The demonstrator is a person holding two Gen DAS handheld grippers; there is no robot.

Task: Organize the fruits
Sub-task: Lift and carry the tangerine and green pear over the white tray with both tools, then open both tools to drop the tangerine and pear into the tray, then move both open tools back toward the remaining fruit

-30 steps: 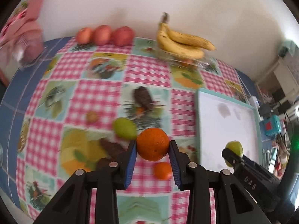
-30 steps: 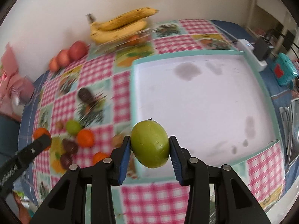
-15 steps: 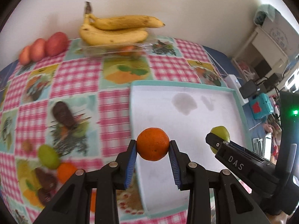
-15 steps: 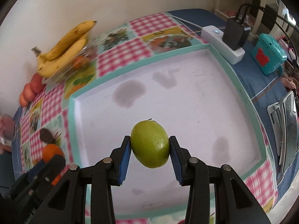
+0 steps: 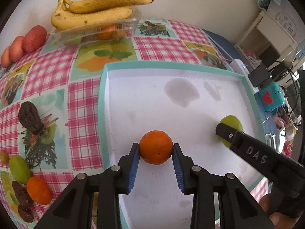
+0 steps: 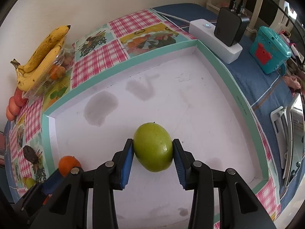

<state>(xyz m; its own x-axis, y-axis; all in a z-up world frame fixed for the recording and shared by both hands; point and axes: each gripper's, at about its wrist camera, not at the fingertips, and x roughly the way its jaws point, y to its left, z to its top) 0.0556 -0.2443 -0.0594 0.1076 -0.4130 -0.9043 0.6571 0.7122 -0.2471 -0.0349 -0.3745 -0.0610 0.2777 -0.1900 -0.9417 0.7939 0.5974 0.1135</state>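
Through the left wrist camera, our left gripper (image 5: pixel 156 152) has its blue-padded fingers (image 5: pixel 133 167) closed on a round orange fruit (image 5: pixel 156 147), held over the near part of the shallow white tray with a teal rim (image 5: pixel 102 95). Ahead and to the right of our fingers, the right gripper (image 5: pixel 231 131) carries an oval green fruit (image 5: pixel 233 121) over the same tray. To the left of our fingers, on the checked pink-and-picture cloth of the worktop (image 5: pixel 83 103), lie another green fruit (image 5: pixel 19 168), a small orange one (image 5: pixel 38 190) and several dark brown wrinkled fruits (image 5: pixel 30 118). Far ahead sit yellow bananas (image 5: pixel 95 11) on a clear plastic box and red-orange round fruits (image 5: pixel 24 42).

Through the right wrist camera, our right gripper (image 6: pixel 153 153) clamps the green fruit (image 6: pixel 153 147) between its fingers (image 6: pixel 127 164), above the tray's middle. To the left, the left gripper (image 6: pixel 65 168) shows with its orange (image 6: pixel 67 163).

We judge the task barely begun: the tray floor shows only stains, no fruit set down, and both held fruits plus the loose ones remain to place.

Compared with a second ago, both grippers have travelled from over the cloth to over the tray, and the tray looks nearer.
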